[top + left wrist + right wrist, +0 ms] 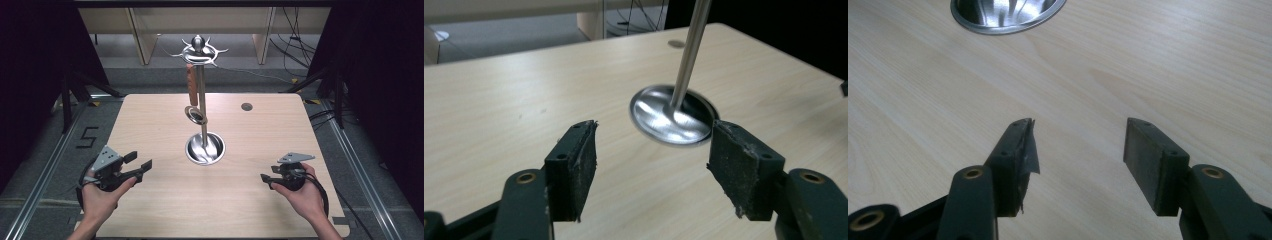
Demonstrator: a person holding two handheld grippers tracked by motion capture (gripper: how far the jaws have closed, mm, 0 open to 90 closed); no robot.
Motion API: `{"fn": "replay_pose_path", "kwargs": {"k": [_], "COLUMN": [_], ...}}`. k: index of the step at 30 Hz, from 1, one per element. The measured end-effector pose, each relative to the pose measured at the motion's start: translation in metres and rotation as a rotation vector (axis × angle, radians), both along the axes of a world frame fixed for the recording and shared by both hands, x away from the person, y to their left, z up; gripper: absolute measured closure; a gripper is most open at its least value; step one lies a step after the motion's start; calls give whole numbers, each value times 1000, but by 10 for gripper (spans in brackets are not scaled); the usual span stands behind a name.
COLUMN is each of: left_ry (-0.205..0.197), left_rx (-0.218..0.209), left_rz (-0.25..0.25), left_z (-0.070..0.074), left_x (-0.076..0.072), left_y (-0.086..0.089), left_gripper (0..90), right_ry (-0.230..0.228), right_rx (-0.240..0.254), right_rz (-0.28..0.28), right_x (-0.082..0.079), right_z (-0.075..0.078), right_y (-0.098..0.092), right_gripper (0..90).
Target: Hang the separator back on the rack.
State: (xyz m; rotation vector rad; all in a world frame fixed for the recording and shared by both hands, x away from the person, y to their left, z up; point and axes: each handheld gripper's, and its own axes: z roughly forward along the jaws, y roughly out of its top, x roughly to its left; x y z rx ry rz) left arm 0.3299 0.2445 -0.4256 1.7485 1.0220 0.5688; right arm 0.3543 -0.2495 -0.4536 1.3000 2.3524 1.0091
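Steel utensil stand [202, 100] rises from its round dish base [205, 148] mid-table, between both grippers, nearer the far edge. Left gripper [139, 166] and right gripper [266, 178] hover near the front corners, jaws apart, empty. Left gripper view: worn black pads [574, 167] frame the shiny base [671, 117]. Right gripper view: jaws spread over pale wood-grain table [1148, 65], base rim [1008, 17] beyond.

Our two hand-held grippers and bare forearms

We hold a black left gripper [140, 166] and a black right gripper [266, 179], each topped by a grey three-cornered plate with small holes and trailing a black cable. Up close we see dark jaws with brass-coloured rivets and worn black pads [583, 167], one frayed at its edge [1027, 145]. We wear no sleeves.
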Motion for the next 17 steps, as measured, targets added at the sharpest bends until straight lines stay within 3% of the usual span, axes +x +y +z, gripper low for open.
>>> {"fn": "replay_pose_path", "kwargs": {"k": [1,2,3,6,7,8,10,11,14,17], "left_ry": [14,10,39,41,43,60,59,59,96,93], "left_rx": [-8,-9,-3,9,15,12,-6,4,-20,-22], "left_rz": [9,-9,6,-8,-7,9,5,4,14,3], "left_z": [-5,-10,-12,-19,-20,-21,-22,-22,-25,-24], "left_x": [0,2,0,2,4,4,7,7,5,4], "left_y": [2,6,9,17,19,20,21,21,17,14], "left_gripper": [350,352,352,354,357,358,357,356,356,355], "right_ry": [13,-9,-2,16,-15,-16,13,7,14,15], "right_rx": [5,-3,0,-1,-10,-12,10,6,9,11], "right_rz": [-11,4,2,-6,14,10,-17,-11,-22,-24], "right_x": [-1,0,0,-1,1,1,0,0,-1,-1], "right_z": [0,-1,0,1,0,0,1,1,0,0], "right_y": [1,0,0,-1,-3,-3,-3,-5,-4,-4], "right_gripper": [462,462,461,460,460,461,460,460,459,459]}}
